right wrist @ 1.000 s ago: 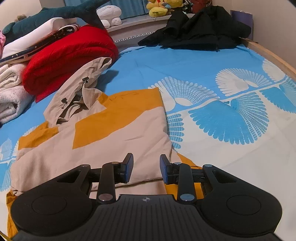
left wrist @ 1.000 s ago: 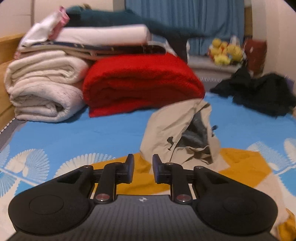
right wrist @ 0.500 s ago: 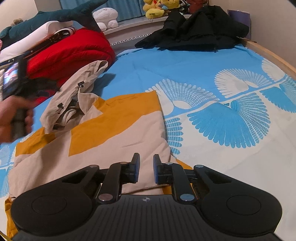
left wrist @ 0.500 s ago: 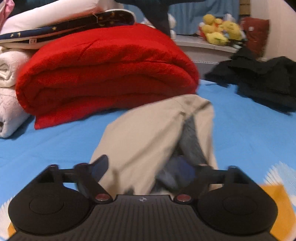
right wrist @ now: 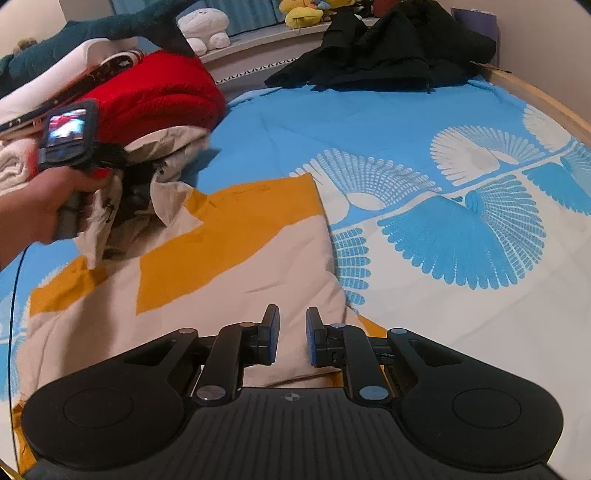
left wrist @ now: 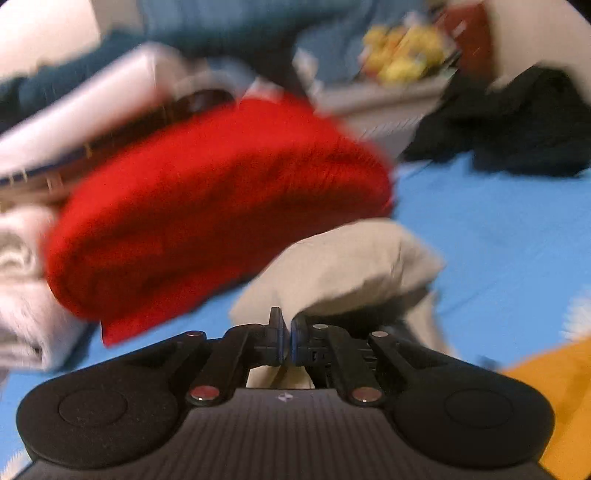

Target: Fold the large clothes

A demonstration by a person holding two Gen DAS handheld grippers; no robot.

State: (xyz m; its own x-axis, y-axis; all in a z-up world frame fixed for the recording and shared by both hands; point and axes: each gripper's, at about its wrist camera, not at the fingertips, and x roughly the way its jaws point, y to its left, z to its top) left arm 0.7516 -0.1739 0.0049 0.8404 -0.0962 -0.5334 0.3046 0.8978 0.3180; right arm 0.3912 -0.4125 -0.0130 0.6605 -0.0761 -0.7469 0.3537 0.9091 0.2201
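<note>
A red blanket crowds the upper left behind the jacket, whose hood the left gripper pinches. The right gripper hovers with jaws apart above the hem. Bare bedsheet spreads right.

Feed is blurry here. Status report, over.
Left gripper shut on beige hood. Right gripper open over jacket hem. Red blanket close beside hood.

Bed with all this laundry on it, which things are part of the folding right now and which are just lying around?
In use:
- beige and orange hooded jacket
- left gripper, shut on its hood
- right gripper, open over its hem

Lying about:
- red blanket
- black clothes
- plush toys
</note>
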